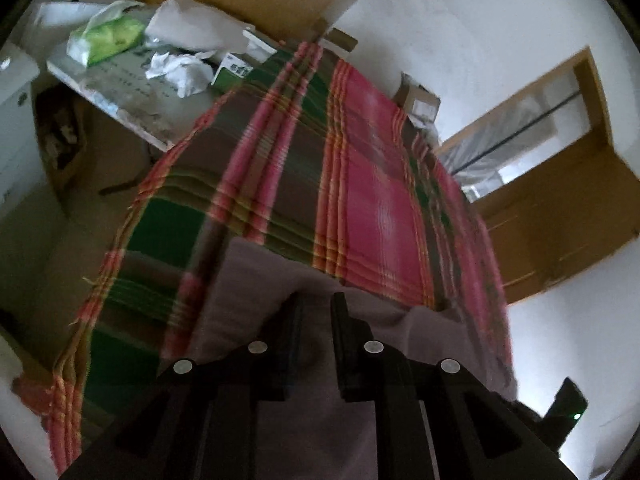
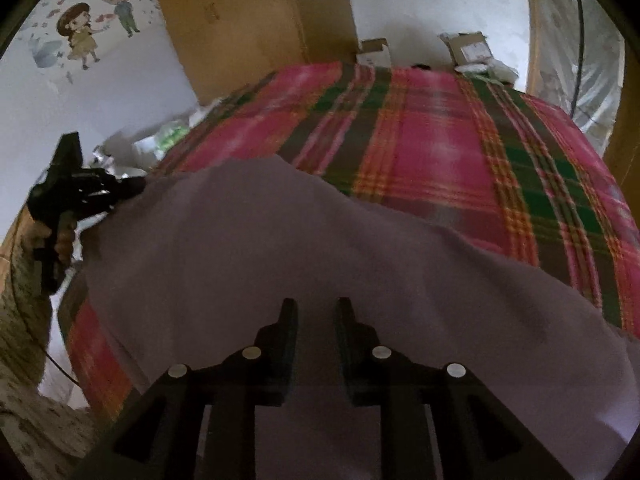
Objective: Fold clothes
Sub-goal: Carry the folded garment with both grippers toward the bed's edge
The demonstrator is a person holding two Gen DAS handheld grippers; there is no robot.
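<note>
Lilac garment (image 2: 280,248) lies across the near end of the plaid bedspread (image 2: 440,140), L gripper (image 1: 316,308) & R gripper (image 2: 316,312) both pinching its near hem w/ jaws narrow – likely to lift that edge toward 12 o'clock for a fold – L tool visible at 9 o'clock in the right wrist view.

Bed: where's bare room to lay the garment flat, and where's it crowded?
Free: plaid blanket beyond the mauve garment, out to the boxes by the far wall. Crowded: bedside table, piled with tissue pack and crumpled paper.
</note>
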